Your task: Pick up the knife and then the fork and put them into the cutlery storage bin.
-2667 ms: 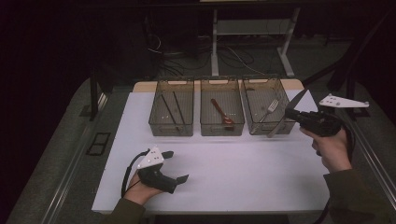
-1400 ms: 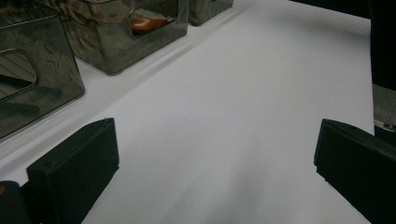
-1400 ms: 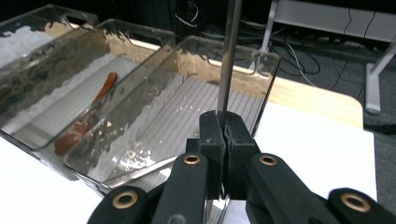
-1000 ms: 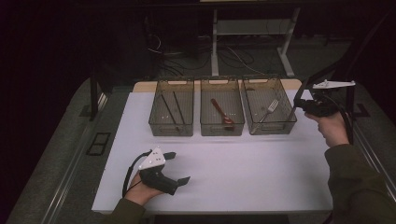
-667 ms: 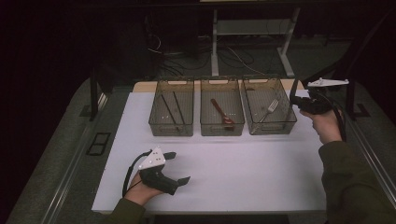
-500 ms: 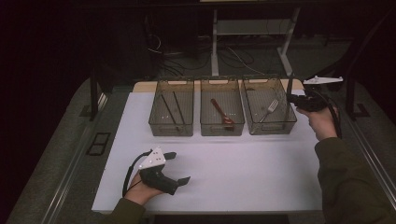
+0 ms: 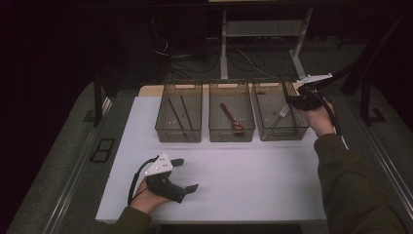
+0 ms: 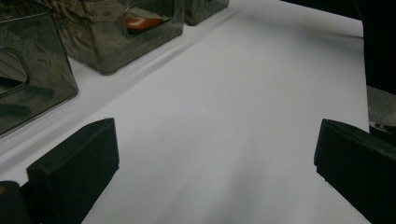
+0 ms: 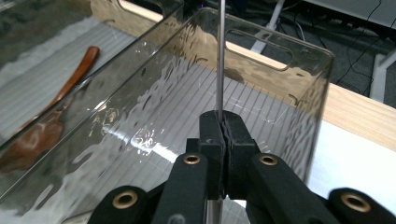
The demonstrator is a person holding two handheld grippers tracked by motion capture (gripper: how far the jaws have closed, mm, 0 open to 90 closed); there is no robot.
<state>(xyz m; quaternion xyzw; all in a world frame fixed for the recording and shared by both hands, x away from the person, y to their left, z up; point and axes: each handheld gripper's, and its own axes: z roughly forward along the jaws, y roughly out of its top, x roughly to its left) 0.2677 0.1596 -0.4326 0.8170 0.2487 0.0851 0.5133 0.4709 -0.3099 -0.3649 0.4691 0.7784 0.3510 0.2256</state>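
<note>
Three clear bins stand in a row at the back of the white mat (image 7: 234,170). Dark chopsticks (image 7: 178,108) lie in the left bin (image 7: 178,135), a brown wooden spoon (image 7: 230,116) in the middle bin (image 7: 231,136), and a fork (image 7: 283,111) in the right bin (image 7: 282,135). My right gripper (image 7: 290,101) hangs over the right bin's far right corner, shut on a thin metal utensil (image 9: 219,60) that sticks up from the jaws (image 9: 223,122). My left gripper (image 7: 186,174) rests on the mat near the front, open (image 8: 217,172) with nothing between its jaws.
A wooden strip (image 9: 364,116) runs behind the bins at the table's back edge. Beyond it, desk legs (image 7: 224,44) and cables stand on the dark floor. The person's right sleeve (image 7: 350,185) lies over the mat's right side.
The right gripper has moved left with the metal utensil, from beside the table's right edge to over the right bin. The left gripper has stayed put.
</note>
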